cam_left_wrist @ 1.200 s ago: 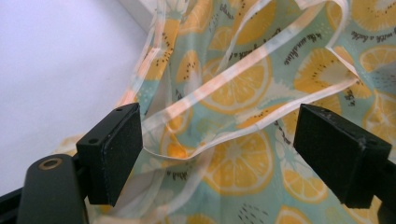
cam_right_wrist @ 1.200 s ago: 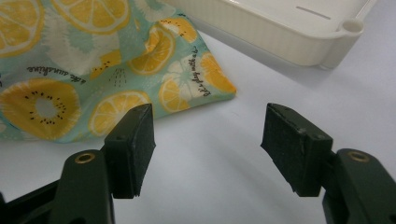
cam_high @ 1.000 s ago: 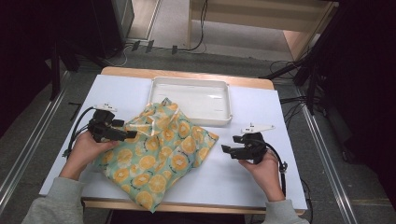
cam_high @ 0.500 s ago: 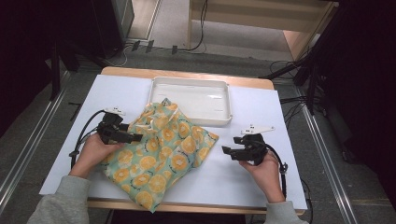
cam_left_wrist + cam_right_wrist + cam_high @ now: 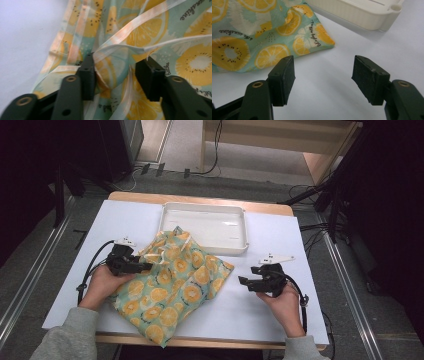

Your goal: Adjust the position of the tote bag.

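The left tool point(image 5: 116, 75) was seen open around a raised hem of the fruit cloth point(image 5: 175, 280), which lay crumpled on the counter point(image 5: 265, 315) near the person. The hem should be pinched fully before any lift. The right tool point(image 5: 324, 80) was held wide, beside the cloth's corner. The white tray point(image 5: 205, 227) sat farther back.

The fruit-print cloth point(image 5: 262, 32) bears script — "is for milk a…", "a little sunshine".

Open right claw point(image 5: 323, 80) over white table point(image 5: 332, 82), fruit-print cloth point(image 5: 262, 32) and tray point(image 5: 362, 12) beyond.
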Available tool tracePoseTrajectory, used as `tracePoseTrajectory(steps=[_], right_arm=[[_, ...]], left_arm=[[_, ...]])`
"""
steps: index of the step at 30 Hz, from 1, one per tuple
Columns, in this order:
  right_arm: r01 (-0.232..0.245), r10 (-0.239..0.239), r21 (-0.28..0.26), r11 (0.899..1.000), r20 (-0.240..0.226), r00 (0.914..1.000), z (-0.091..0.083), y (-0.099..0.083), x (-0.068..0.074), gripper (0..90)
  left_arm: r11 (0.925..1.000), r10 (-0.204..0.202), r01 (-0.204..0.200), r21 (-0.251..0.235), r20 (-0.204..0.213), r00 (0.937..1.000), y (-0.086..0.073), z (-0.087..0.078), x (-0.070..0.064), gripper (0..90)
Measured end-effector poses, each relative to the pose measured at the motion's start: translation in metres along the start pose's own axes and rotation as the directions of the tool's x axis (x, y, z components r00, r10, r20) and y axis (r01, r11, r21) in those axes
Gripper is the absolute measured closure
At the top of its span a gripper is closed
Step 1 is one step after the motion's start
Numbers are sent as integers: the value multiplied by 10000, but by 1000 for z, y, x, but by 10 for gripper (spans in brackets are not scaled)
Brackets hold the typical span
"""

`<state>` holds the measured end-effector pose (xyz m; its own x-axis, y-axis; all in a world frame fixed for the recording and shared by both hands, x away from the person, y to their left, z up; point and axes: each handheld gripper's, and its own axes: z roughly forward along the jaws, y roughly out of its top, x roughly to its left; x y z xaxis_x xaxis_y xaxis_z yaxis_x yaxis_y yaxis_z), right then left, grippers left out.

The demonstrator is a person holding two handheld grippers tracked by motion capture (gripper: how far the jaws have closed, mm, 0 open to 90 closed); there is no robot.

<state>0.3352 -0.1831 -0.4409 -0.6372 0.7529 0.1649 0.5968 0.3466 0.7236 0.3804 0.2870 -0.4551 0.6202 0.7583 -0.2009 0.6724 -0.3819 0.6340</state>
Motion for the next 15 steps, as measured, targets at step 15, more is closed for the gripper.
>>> tracePoseTrajectory(steps=[15], right_arm=[[-56,56,26,10000,106,9999,0,0,-1,368]], left_arm=[[9961,-321,320,823,-1,9995,3,-1,-4,899]])
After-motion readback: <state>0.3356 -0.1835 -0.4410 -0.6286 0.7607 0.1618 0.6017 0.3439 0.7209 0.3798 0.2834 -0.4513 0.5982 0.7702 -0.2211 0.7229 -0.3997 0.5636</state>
